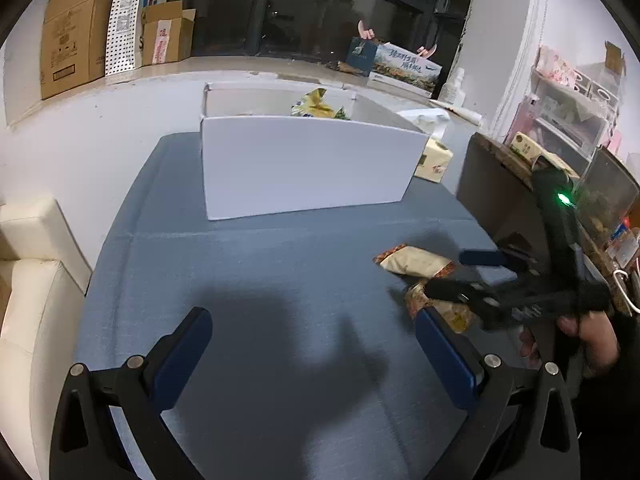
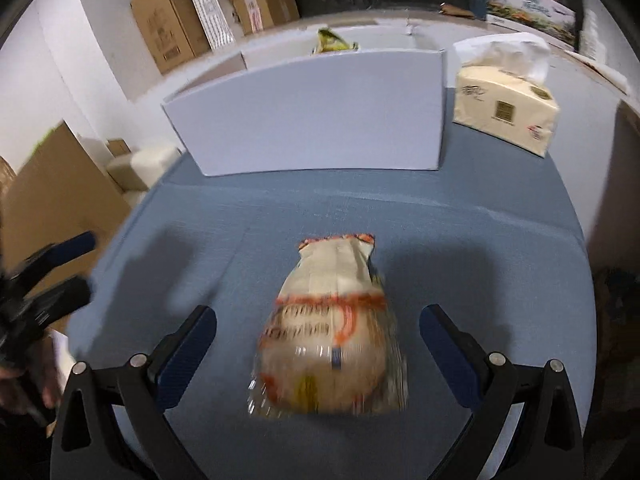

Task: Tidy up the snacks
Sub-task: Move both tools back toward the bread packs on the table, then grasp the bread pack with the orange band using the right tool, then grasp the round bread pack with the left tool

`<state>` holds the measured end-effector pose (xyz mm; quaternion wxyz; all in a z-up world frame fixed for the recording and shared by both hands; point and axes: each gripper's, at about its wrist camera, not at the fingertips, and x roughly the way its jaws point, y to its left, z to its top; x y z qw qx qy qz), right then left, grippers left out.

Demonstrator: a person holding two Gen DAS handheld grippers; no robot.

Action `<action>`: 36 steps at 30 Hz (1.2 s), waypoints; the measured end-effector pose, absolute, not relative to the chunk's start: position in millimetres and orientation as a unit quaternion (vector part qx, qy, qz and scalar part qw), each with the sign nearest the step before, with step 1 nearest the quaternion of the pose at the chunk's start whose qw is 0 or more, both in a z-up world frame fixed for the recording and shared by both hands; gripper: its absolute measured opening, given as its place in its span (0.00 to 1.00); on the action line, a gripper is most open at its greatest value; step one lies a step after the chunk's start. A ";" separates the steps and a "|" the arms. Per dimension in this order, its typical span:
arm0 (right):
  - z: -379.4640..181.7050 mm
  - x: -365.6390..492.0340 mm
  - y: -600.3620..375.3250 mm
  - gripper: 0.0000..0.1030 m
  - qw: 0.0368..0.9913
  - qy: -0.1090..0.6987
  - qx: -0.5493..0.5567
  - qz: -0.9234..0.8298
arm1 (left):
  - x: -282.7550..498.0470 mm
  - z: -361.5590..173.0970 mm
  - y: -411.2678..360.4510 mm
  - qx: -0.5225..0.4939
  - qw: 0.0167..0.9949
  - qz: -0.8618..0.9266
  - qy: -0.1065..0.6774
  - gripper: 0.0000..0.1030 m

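Right wrist view: right tongs [image 2: 318, 336] spread wide, gripping nothing. Snack packet [image 2: 332, 340] lies flat on the blue tablecloth [image 2: 500, 240] between the two pads, touching neither; blurred, so the print is unreadable. Judging by this, the grasp is lined up but not yet closed.

Left tongs [image 1: 314, 344] also spread wide and empty, hanging over bare cloth; the packet [image 1: 416, 262] sits off to their right, partly under the right tongs [image 1: 448, 276].

Farther ahead of both tongs, a white box [image 2: 316, 116] stands open-topped. A yellow snack bag [image 1: 316, 106] pokes above its near wall, so at least one item appears already stowed. Left to do, as far as visible: this one packet; no other loose snacks show on the cloth.

Tissue pack [image 2: 506, 110] stands just beside the box, right of the tongs' line, not in the path. The box's near wall is tall; the packet likely needs lifting over it. Beyond, cardboard cartons [image 1: 76, 32] sit on a window ledge.
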<state>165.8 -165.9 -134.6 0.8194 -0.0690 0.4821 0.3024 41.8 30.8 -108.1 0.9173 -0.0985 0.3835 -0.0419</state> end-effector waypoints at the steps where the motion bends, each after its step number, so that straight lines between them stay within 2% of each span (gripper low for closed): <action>1: -137.8 172.0 -159.2 1.00 0.815 0.488 -0.076 0.303 | 42.4 -107.7 30.8 -0.097 0.917 -0.042 0.385 1.00; 6: -145.4 185.6 -141.7 0.98 0.807 0.495 -0.093 0.309 | 45.2 -110.3 34.0 -0.101 0.914 -0.042 0.391 1.00; 7: -150.1 188.7 -138.9 0.85 0.801 0.506 -0.099 0.306 | 46.0 -111.3 34.5 -0.103 0.912 -0.043 0.394 1.00; 8: -153.5 190.0 -137.1 0.62 0.798 0.513 -0.107 0.299 | 46.5 -112.1 34.1 -0.105 0.911 -0.044 0.395 1.00; 9: -155.6 190.0 -136.2 0.61 0.800 0.513 -0.120 0.288 | 46.2 -112.5 33.6 -0.105 0.911 -0.046 0.396 1.00; 20: -119.0 176.7 -161.8 0.60 0.821 0.467 -0.091 0.314 | 61.8 -117.3 6.9 -0.080 0.901 -0.102 0.415 1.00; 28: -89.5 167.5 -208.9 0.60 0.834 0.450 -0.092 0.306 | 93.4 -125.8 -64.6 -0.016 0.873 -0.208 0.441 1.00; 36: -75.1 168.0 -255.7 0.60 0.850 0.442 -0.041 0.284 | 128.7 -152.8 -125.0 0.048 0.837 -0.270 0.474 1.00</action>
